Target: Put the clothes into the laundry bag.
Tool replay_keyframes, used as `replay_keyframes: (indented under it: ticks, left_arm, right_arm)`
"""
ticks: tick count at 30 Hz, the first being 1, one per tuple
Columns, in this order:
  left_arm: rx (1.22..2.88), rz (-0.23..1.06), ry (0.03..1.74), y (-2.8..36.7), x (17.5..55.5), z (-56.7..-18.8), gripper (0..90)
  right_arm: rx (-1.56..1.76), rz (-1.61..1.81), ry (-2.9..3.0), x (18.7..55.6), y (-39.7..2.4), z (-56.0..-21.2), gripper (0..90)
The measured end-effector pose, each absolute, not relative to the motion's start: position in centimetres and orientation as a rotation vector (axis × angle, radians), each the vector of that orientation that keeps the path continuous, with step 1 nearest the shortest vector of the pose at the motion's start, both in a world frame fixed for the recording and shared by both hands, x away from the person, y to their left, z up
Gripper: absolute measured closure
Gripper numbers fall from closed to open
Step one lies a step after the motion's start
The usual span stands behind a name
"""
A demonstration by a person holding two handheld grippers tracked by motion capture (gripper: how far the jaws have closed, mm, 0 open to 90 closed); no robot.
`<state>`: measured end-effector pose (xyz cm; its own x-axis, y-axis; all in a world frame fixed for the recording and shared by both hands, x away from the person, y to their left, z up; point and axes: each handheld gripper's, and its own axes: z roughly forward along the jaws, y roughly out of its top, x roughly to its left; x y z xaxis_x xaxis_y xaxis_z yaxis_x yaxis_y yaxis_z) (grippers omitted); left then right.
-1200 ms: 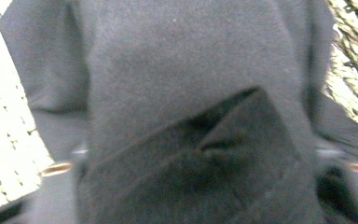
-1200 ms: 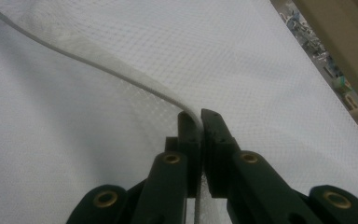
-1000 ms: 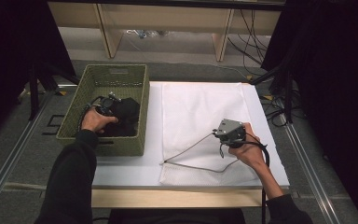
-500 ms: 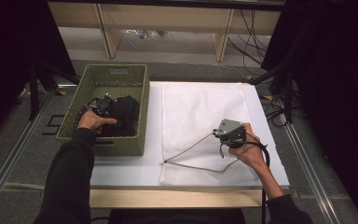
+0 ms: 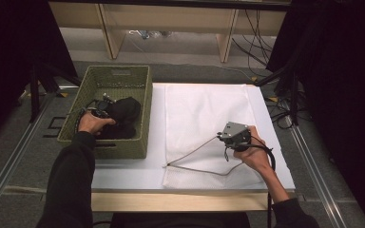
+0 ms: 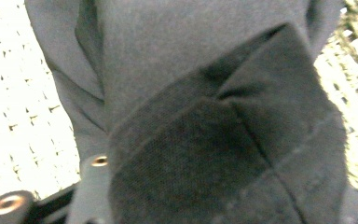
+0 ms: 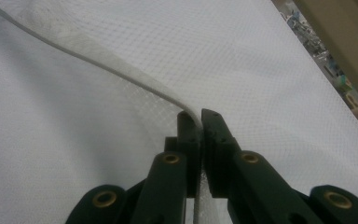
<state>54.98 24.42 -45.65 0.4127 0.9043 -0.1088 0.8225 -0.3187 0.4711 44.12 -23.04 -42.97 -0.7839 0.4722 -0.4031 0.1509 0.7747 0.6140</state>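
1. The white mesh bag lay flat on the tabletop.
2. The green basket held the dark garment, nudged slightly by the left gripper; its jaws were hidden.
3. The right gripper stayed clamped on the bag's rim, holding it open, likely for loading.

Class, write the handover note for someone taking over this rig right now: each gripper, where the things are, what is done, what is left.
Left gripper: down in the green basket, against the dark garment; its grip is hidden.
Right gripper: shut on the mesh bag's edge, lifting it off the table.
White mesh bag: flat on the white table, beside the basket.
Done: bag mouth held up.
Left, likely: lift the garment out and put it into the bag.
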Motion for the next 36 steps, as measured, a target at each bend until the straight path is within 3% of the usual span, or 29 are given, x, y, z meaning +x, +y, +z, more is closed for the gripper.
replay_keyframes:
  ticks: [5, 14, 18, 36]
  left_arm:
    - [2.210, 0.331, 1.432, 24.7, 54.8, -44.3, 58.9]
    - [2.008, 0.434, 1.372, 25.0, 54.3, -39.7, 59.0]
    - [2.000, 0.455, 1.357, 25.0, 54.3, -37.5, 59.0]
    - [1.996, 0.401, 1.325, 24.8, 53.6, -32.6, 58.8]
  right_arm:
    - [0.472, 0.765, 2.418, 44.1, -23.0, -43.1, 87.3]
    - [0.468, 0.762, 2.426, 44.2, -22.9, -43.1, 87.3]
    - [0.476, 0.768, 2.420, 44.1, -22.9, -43.1, 87.4]
    - [0.481, 0.779, 2.413, 44.2, -23.1, -43.0, 87.4]
